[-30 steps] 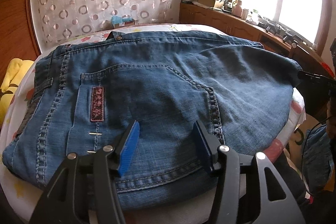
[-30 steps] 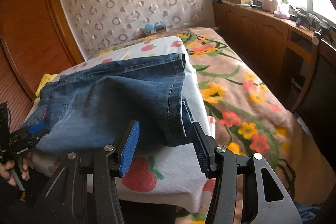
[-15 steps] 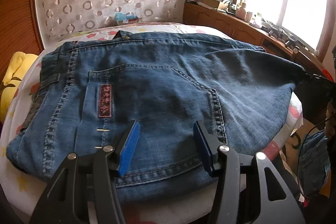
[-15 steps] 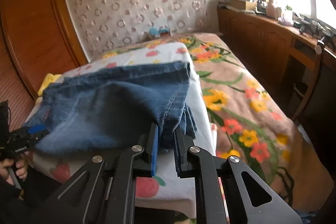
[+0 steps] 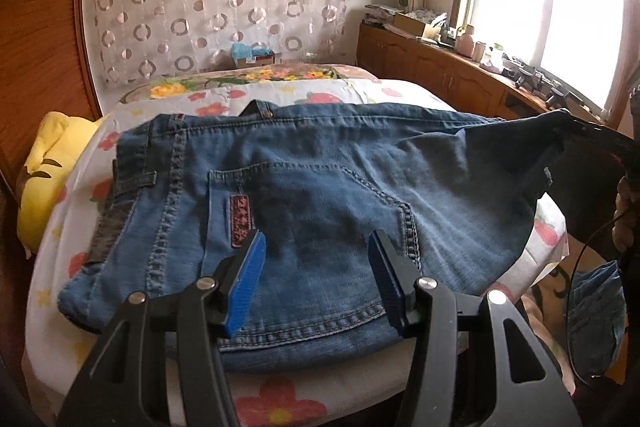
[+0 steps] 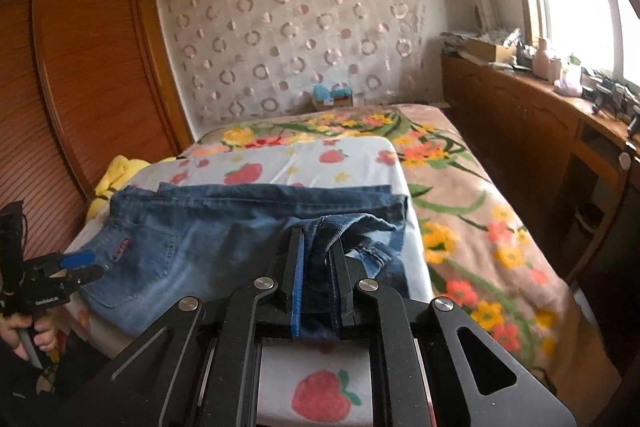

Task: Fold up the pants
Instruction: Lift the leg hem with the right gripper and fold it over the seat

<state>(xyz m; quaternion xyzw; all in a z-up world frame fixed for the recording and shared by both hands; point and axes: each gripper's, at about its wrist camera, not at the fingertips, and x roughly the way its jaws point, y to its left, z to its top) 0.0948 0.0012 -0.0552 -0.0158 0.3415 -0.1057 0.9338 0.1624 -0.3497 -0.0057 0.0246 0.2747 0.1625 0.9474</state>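
Standing here watching this one. The jeans [image 5: 320, 195] are lying flat on a strawberry-print sheet [image 6: 320, 163] spread over the flowery blanket [image 6: 472, 227] on the bed, waistband and back pocket [image 5: 304, 227] at the left end, leg hems over at the right.

The right gripper [image 6: 318, 267] has just clamped down, and there's a bunch of denim from the hem end pinched between its jaws, so it's got hold of the leg cuffs. The cloth there is already peeling up off the sheet. The left gripper [image 5: 316, 267] is hovering over the pocket area with its jaws about half open and nothing between them, not touching the denim as far as I can tell.

My two cents on doing this fold well: carry the hem end in a low arc toward the waistband so both layers travel together, and don't yank, because the grip looks like it's on a bunched bit and not the full width, so the far corner may droop or twist. I'd drop the left one down to pin the seat area so the whole pair doesn't slide along the sheet. Line the hems up with the waistband edge before letting go.
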